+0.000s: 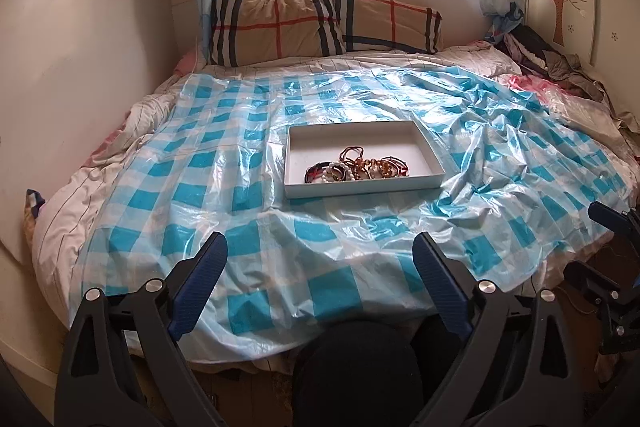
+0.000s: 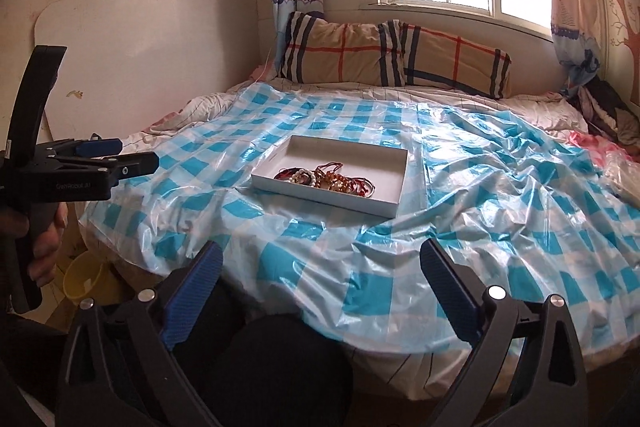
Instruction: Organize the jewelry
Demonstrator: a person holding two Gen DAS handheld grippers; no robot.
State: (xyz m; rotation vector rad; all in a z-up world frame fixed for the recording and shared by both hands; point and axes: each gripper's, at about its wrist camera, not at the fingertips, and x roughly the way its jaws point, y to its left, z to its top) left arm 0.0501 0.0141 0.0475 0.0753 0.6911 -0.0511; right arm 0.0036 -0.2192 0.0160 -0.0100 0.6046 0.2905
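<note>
While both grippers point(image 1: 320, 251) point(image 2: 322, 259) tilt bedward, their fingers point(image 1: 208, 267) gape, well short of the tray point(image 1: 362, 187).

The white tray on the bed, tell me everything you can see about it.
The tray is a shallow white rectangle with low upright walls, probably cardboard, open on top. It lies flat near the middle of the blue-checked plastic sheet spread over the bed. Its far half is bare; a tangled heap of bracelets, red, brown, black and white beads and cords, fills the near half. Nothing else touches it, and both grippers are well short of it.
</note>
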